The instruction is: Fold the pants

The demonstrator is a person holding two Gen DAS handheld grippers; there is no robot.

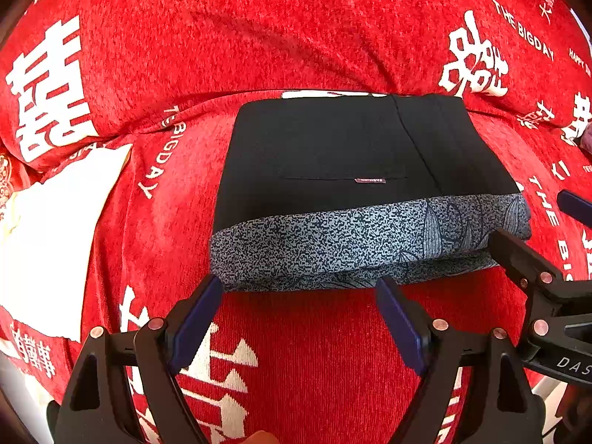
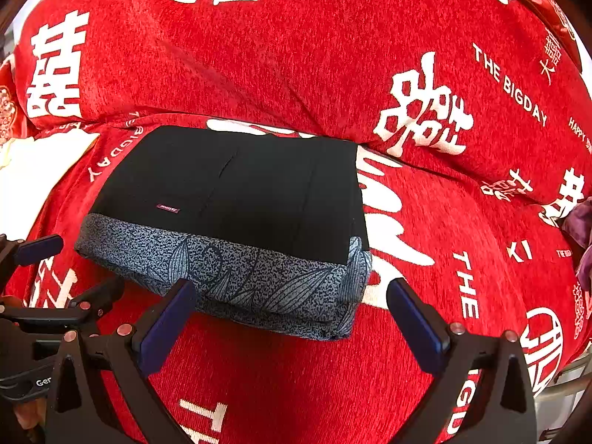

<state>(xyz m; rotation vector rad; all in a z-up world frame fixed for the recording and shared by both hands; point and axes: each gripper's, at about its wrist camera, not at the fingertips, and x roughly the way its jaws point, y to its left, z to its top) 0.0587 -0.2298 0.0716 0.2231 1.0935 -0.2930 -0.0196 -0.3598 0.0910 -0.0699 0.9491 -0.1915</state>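
Observation:
The pants (image 1: 333,155) lie folded into a compact black rectangle with a grey speckled leaf-print band along the near edge, on a red sofa cover. They also show in the right wrist view (image 2: 236,192). My left gripper (image 1: 299,288) is open and empty, just in front of the band's near edge. My right gripper (image 2: 292,292) is open and empty, its jaws on either side of the band's near right corner without holding it. The right gripper also shows in the left wrist view (image 1: 529,255), at the band's right end.
The red cover (image 1: 296,37) with white characters and lettering drapes over the seat and the backrest behind the pants. A white cloth (image 1: 55,222) lies to the left. A purple item (image 2: 581,229) sits at the far right. The sofa's front edge is at bottom right.

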